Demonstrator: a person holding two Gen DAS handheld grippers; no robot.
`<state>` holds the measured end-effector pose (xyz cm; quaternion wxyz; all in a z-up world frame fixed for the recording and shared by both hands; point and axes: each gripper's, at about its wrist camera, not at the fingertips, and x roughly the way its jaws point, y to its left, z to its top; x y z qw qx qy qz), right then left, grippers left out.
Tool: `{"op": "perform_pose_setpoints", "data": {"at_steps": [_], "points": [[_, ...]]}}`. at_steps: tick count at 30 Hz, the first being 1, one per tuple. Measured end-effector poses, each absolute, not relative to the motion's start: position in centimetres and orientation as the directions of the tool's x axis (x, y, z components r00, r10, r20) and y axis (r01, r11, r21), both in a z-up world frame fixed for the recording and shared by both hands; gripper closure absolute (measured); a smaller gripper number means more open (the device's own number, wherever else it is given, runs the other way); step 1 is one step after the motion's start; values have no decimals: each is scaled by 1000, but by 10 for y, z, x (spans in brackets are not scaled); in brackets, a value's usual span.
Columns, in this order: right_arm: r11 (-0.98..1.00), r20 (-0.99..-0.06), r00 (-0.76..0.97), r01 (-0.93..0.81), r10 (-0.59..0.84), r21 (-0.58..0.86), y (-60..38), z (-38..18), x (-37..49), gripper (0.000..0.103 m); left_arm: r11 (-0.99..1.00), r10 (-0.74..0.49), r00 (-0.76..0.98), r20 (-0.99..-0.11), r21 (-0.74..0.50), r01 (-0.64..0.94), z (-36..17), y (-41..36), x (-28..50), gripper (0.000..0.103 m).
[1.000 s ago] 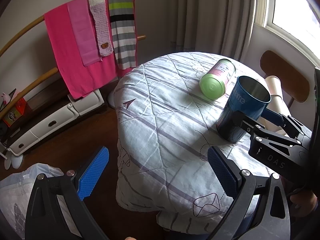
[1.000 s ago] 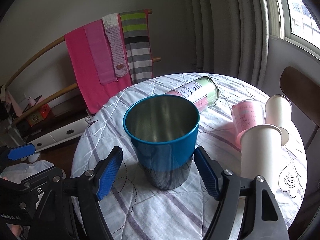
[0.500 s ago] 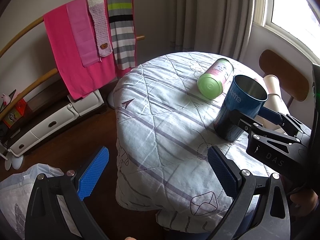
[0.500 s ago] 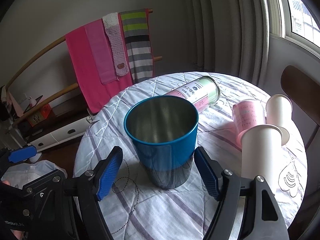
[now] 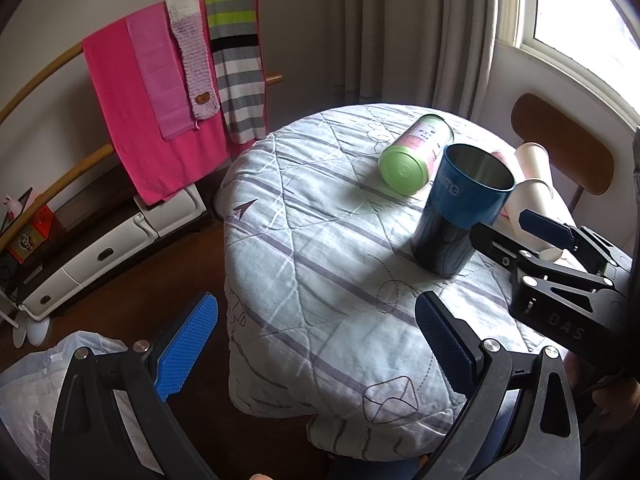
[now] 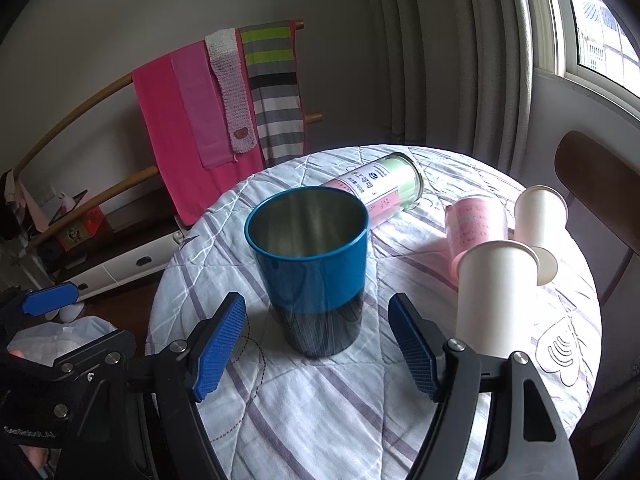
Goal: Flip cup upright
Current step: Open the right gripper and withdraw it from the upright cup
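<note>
A blue and black metal cup (image 6: 312, 276) stands upright, mouth up, on the round table covered by a striped quilt (image 6: 320, 408). It also shows in the left wrist view (image 5: 460, 212). My right gripper (image 6: 316, 348) is open and empty, its blue pads just short of the cup on either side, not touching it. The right gripper's fingers show in the left wrist view (image 5: 544, 232), beside the cup. My left gripper (image 5: 316, 344) is open and empty, held off the table's near-left edge.
A green-lidded canister (image 6: 380, 188) lies on its side behind the cup. A pink cup (image 6: 476, 228) and a white paper cup (image 6: 540, 220) lie on their sides at the right; another white cup (image 6: 496, 296) stands upside down. Towel rack (image 5: 172, 80) and chair (image 5: 560, 144) flank the table.
My right gripper has drawn back from the cup, which now stands a little farther from its pads. The left gripper has shifted slightly. The cup stays upright.
</note>
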<state>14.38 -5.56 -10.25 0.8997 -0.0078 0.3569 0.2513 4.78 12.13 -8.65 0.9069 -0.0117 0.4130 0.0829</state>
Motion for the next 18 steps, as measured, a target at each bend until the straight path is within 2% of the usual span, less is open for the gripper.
{"op": "perform_pose_setpoints", "data": {"at_steps": [6, 8, 12, 18], "points": [[875, -633, 628, -450, 452, 178, -79, -88, 128, 28, 990, 128, 660, -740, 52, -133, -78, 101, 44, 2], [886, -630, 645, -432, 433, 166, -92, -79, 119, 23, 993, 105, 670, -735, 40, -113, -74, 91, 42, 2], [908, -629, 672, -392, 391, 145, -120, -59, 106, 22, 995, 86, 691, -718, 31, -91, -64, 71, 40, 2], [931, -661, 687, -363, 302, 47, -142, -36, 98, 22, 996, 78, 745, -662, 18, -89, -46, 39, 28, 2]]}}
